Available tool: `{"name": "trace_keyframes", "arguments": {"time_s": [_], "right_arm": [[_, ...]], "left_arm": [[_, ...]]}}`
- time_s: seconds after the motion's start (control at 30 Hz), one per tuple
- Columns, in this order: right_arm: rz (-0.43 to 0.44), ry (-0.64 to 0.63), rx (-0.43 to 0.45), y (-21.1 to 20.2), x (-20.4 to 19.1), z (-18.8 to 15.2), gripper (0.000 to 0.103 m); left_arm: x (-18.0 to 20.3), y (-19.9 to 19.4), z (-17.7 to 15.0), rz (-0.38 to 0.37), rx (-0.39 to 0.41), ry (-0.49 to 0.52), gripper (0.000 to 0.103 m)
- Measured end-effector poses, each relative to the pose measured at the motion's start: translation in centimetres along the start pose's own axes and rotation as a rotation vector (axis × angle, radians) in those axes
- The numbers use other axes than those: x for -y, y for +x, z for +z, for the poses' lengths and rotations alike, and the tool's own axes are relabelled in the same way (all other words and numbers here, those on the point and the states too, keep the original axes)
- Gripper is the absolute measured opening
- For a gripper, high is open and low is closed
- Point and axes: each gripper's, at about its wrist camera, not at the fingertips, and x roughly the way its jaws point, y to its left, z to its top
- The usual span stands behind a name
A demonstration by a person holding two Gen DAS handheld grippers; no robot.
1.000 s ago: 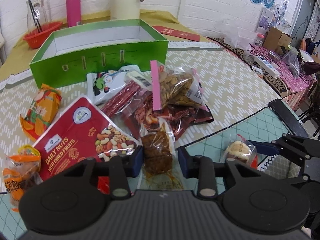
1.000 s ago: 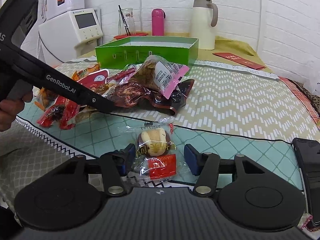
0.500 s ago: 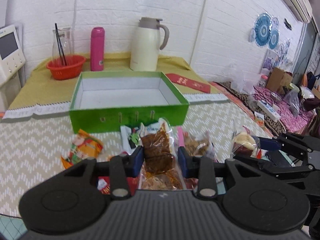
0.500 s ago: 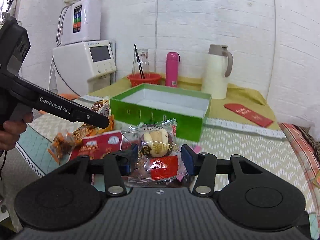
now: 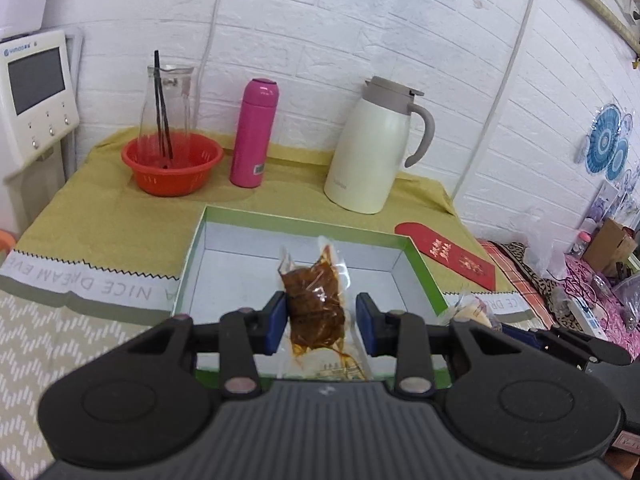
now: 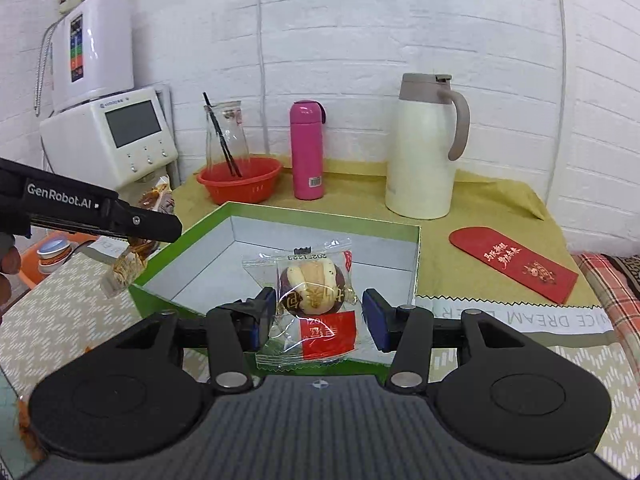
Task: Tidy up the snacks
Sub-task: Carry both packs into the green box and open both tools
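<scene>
As seen from the left wrist, the left gripper (image 5: 321, 322) is narrowed on a clear pouch of brown sauced snack (image 5: 316, 302), its blue pads against the packet's sides. The pouch's long axis runs forward along the fingers, with its sealed far end over the white floor of the green box (image 5: 424, 268). The box lies directly ahead and below, its interior bare in this view, so the judged next move is a short advance and lowering before release. A second wrapped snack and the other tool's dark fingers show at the right edge, beside the box's near right corner. Beyond the box stand a red basket (image 5: 172, 168), a pink bottle (image 5: 254, 134) and a cream jug (image 5: 372, 148), none in the path. From the right wrist, the right gripper (image 6: 319, 314) stands wide around a wrapped round pastry (image 6: 312, 294). The left pad meets the wrapper, while a gap shows at the right pad, so a firm hold cannot be confirmed. The pastry hangs over the near wall of the same box. The left gripper's finger crosses at the left edge with its pouch dangling beside the box's left wall. Both tools appear about equally near. Risk judged: the pastry slipping before it clears the rim.
</scene>
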Motion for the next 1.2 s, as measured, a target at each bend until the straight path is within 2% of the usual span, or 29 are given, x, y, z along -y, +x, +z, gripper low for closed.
{"name": "trace_keyframes", "arguments": {"time_s": [0.2,0.33,0.6,0.63,0.67,0.7,0.77,0.83,0.97,1.03,1.2], "right_arm": [[-0.006,0.024,-0.059,4.4,1.3,0.1,0.081],[0.004,0.034,-0.109,6.7,1.9,0.1,0.082],[0.020,0.018,-0.127,8.3,2.3,-0.4,0.083],[0.024,0.007,-0.132,8.3,2.1,-0.4,0.084],[0.038,-0.009,-0.142,8.4,2.0,-0.4,0.087],[0.050,-0.023,-0.151,8.6,1.9,-0.5,0.089],[0.050,-0.057,-0.142,8.5,1.6,-0.7,0.096],[0.047,-0.065,-0.127,8.2,1.6,-0.7,0.103],[0.014,-0.062,-0.148,7.9,1.6,-0.4,0.103],[0.030,-0.047,-0.165,7.5,1.8,-0.4,0.103],[0.035,-0.033,-0.200,6.6,1.8,-0.5,0.103]], "left_arm": [[-1.3,5.2,1.2,0.030,-0.041,-0.003,0.034],[-2.1,7.9,0.7,0.043,-0.093,-0.014,0.034],[-2.5,9.9,-0.4,0.042,-0.132,-0.012,0.036],[-2.5,9.8,-0.5,0.046,-0.121,-0.016,0.041],[-2.5,9.6,-0.7,0.050,-0.098,-0.021,0.054],[-2.5,9.3,-0.8,0.051,-0.071,-0.031,0.072],[-2.5,8.7,-0.9,0.043,-0.030,-0.050,0.072],[-2.4,8.5,-1.0,0.026,-0.048,-0.038,0.073],[-2.4,8.5,-1.9,0.059,-0.092,-0.015,0.073],[-2.9,8.6,-2.4,0.062,-0.126,-0.035,0.073],[-2.0,7.6,-3.6,0.074,-0.130,0.044,0.073]]}}
